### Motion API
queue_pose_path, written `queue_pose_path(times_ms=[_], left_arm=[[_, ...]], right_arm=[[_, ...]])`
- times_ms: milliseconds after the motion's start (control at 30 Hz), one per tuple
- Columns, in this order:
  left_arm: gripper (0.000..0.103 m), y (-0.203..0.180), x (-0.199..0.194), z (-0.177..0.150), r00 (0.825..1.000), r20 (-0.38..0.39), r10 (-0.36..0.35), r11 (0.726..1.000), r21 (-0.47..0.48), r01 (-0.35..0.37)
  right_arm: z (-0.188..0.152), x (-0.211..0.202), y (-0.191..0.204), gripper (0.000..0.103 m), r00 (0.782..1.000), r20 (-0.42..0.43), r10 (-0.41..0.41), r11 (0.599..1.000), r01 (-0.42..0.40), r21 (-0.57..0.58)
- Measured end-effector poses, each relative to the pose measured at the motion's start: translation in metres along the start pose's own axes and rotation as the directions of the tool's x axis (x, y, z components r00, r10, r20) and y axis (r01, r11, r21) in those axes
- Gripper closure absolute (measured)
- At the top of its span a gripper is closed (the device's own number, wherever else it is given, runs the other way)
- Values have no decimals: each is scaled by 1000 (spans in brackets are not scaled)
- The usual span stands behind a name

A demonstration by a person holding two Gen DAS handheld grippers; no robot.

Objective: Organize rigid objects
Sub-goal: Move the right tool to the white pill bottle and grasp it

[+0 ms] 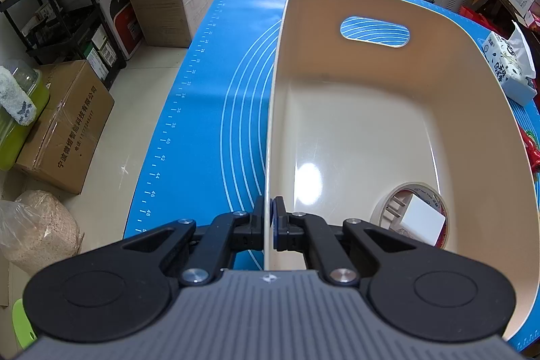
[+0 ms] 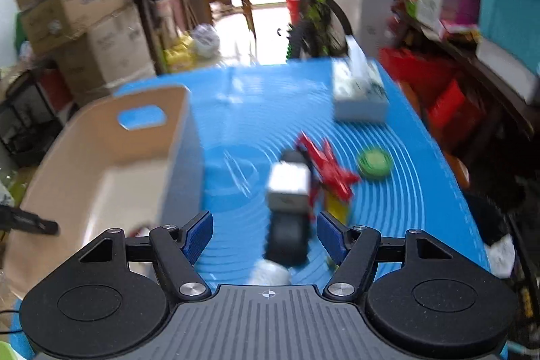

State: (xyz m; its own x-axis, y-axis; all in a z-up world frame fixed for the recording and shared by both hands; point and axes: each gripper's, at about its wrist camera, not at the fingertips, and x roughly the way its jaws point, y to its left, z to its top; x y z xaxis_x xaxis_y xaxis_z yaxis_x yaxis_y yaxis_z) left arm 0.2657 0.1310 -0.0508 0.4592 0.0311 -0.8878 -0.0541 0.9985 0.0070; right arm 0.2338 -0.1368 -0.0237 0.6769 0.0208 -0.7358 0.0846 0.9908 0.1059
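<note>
My left hand-held gripper (image 1: 271,221) is clenched on the left wall of the cream bin (image 1: 354,123), one finger outside the wall and one inside, pinching the thin rim near its close end. To the left of that grip lies the blue mat (image 1: 202,110) that covers the bench, with its printed ruler marks and white arcs. Ahead and to the right of the grip, the bin's floor is mostly bare and glossy. At the near right corner of the floor, just right of my inner finger, a roll of tape (image 1: 410,211) lies flat, and a white block (image 1: 422,220) rests in its hole. The bin's far wall has an oval handle slot. Beyond the bin's right rim a tissue pack (image 1: 509,66) stands on the mat.

My right hand-held gripper (image 2: 265,237) hangs released above the mat (image 2: 388,208), its blue pads wide apart and holding nothing. Far to its left stands the bin (image 2: 111,157), with my other gripper's black finger at its left wall. This view is blurred. Between and just ahead of the pads lies a black-and-white object (image 2: 288,208) that I cannot identify. Right of it a red toy (image 2: 325,164) touches it, then a green round disc (image 2: 375,165) sits farther right. The tissue pack (image 2: 359,93) is well ahead, to the right.
</note>
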Motion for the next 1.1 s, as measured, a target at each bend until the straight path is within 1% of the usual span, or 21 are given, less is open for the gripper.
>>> queue_pose_path(times_ms=[67,167,333,567,700,867,933,1100], left_arm=[[98,0,0,0,1000,0,0,1000,0,0],[98,0,0,0,1000,-1,-1,1000,0,1],[98,1,0,0,1000,-3,-2,1000,-2,2],[98,1,0,0,1000,-3,-1,1000,-2,1],[98,1,0,0,1000,-3,-1,1000,-2,1],[98,1,0,0,1000,-3,0,1000,-1,0],[98,1,0,1,1000,-3,-1,1000,-2,1],[98,1,0,1,1000,-3,-1,1000,-2,1]], right_arm=[[-9,8,-5,29,999,-34,-21,1000,22,5],[-20,22,-7,29,997,-79,-25,1000,26,13],[-30,38,-1,29,993,-115,-17,1000,17,-2],[-45,64,-1,31,980,-201,0,1000,5,25],[-50,72,-1,32,975,-224,8,999,0,36],[-51,76,6,40,976,-217,-7,1000,5,-11],[-52,76,8,47,977,-213,-19,999,13,-30],[-53,72,9,57,978,-202,-42,998,31,-59]])
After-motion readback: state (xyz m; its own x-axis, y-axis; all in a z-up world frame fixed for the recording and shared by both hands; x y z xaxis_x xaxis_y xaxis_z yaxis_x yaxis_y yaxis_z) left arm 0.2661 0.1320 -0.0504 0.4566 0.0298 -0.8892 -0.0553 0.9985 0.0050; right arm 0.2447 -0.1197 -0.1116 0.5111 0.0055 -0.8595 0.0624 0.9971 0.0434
